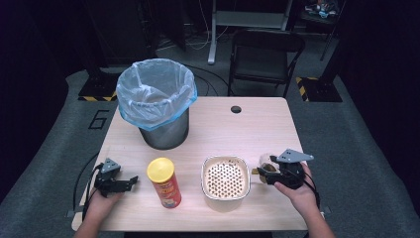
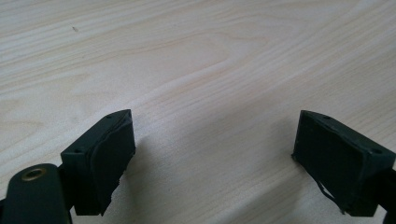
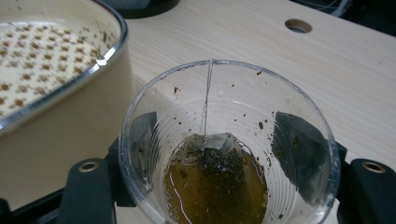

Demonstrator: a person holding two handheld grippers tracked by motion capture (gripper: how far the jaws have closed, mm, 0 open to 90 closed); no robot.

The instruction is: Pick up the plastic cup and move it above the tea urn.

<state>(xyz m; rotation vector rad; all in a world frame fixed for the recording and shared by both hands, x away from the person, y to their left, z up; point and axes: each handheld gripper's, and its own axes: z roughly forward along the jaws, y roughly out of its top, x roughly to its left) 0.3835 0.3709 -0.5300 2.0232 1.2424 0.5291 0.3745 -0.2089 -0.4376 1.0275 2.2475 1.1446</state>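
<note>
My right gripper (image 1: 266, 174) (image 3: 219, 154) is shut on a clear plastic cup (image 1: 267, 162) (image 3: 224, 88), one jaw on each side of its wall. Inside the cup lie a wet tea bag (image 3: 217, 156) and some brown tea, and the bag's string runs up to the rim. The cup stands just right of a cream container (image 1: 223, 202) (image 3: 70, 126) with a perforated strainer insert. At the table's front left, my left gripper (image 1: 130, 183) (image 2: 215, 154) rests open on the wood with nothing between its jaws.
A red snack can with a yellow lid (image 1: 164, 182) stands upright between the two grippers. A metal bin lined with a pale blue bag (image 1: 157, 101) sits at the back left. A cable hole (image 1: 236, 109) (image 3: 298, 25) is near the table's far edge, and a black chair (image 1: 265, 54) stands beyond it.
</note>
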